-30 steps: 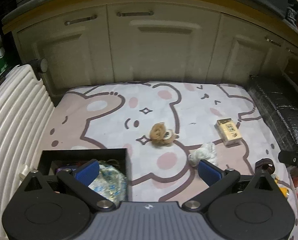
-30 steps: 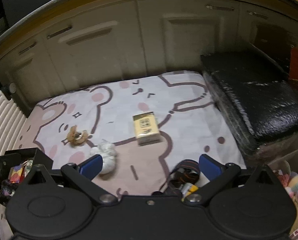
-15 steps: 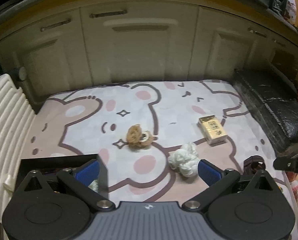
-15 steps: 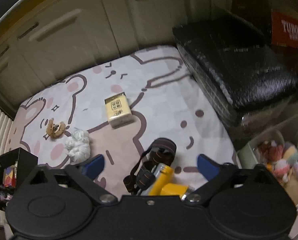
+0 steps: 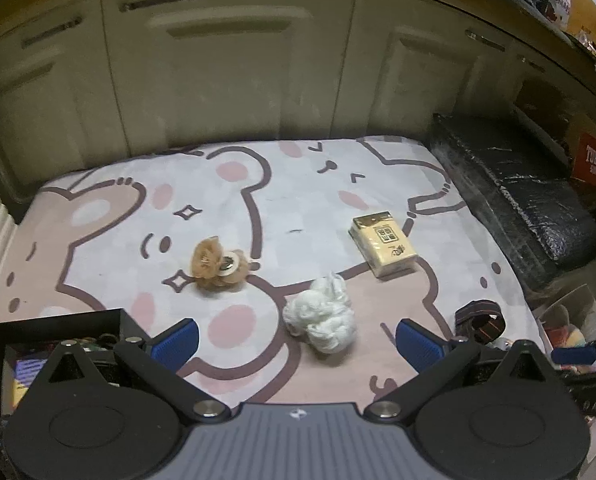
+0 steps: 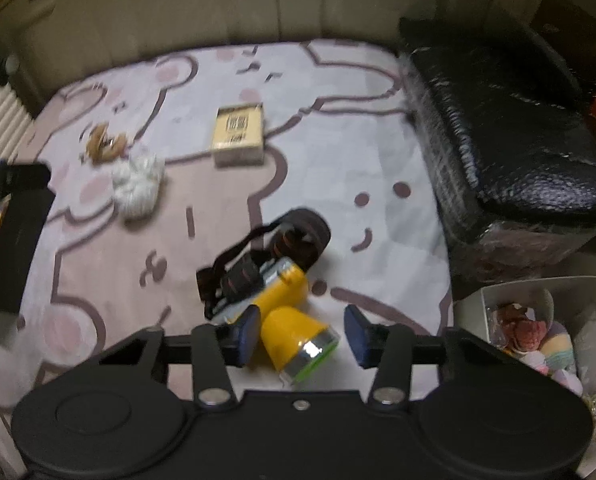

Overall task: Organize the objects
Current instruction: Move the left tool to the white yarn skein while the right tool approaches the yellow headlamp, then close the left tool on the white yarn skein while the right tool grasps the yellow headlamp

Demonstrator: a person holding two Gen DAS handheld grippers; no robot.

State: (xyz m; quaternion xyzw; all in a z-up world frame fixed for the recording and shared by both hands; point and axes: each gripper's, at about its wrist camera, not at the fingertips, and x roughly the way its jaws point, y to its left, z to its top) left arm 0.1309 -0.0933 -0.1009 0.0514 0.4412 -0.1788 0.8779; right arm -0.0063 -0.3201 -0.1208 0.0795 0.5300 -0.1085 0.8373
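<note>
Below, a yellow headlamp [image 6: 287, 316] with a dark strap is framed between the spread, empty fingers of the right gripper [image 6: 302, 332] on a bear-print mat [image 6: 338, 152]. Likewise held open is the left gripper [image 5: 298, 344], just behind a white yarn ball [image 5: 322, 320]; a tan tissue pack [image 5: 384, 244] lies farther off.

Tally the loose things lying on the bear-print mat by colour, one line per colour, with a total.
Brown: 1, the small plush toy
White: 1, the fluffy bundle
Pale yellow: 1, the tissue pack
Yellow with dark strap: 1, the headlamp, lying between the right tool's open fingers
Total: 4
</note>
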